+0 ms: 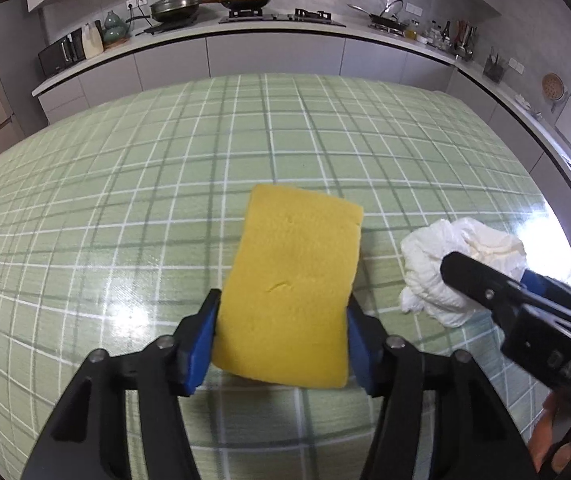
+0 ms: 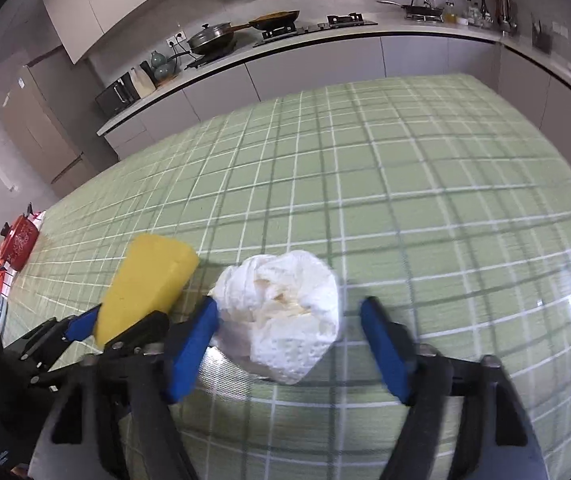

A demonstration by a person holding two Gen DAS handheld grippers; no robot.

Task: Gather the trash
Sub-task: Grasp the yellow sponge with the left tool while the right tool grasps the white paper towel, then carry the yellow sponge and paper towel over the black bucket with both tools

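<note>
A yellow sponge (image 1: 293, 288) sits between the blue pads of my left gripper (image 1: 283, 300), which is shut on its near end. The sponge's far end slants down toward the green checked tablecloth (image 1: 125, 200). To its right lies a crumpled white paper towel (image 2: 285, 312) with pale stains. My right gripper (image 2: 289, 304) is open around the towel: the left pad touches the wad, while the right pad stands apart from it. In the left wrist view one of the right gripper's fingers (image 1: 469, 276) crosses in front of the towel (image 1: 437, 264). The sponge (image 2: 145, 276) also shows in the right wrist view.
A red pot (image 2: 19, 242) stands past the table's far left edge. Behind the table runs a kitchen counter (image 1: 277, 28) with pans, a stove and a microwave (image 1: 61, 54). A person's hand (image 1: 545, 440) shows at the bottom right.
</note>
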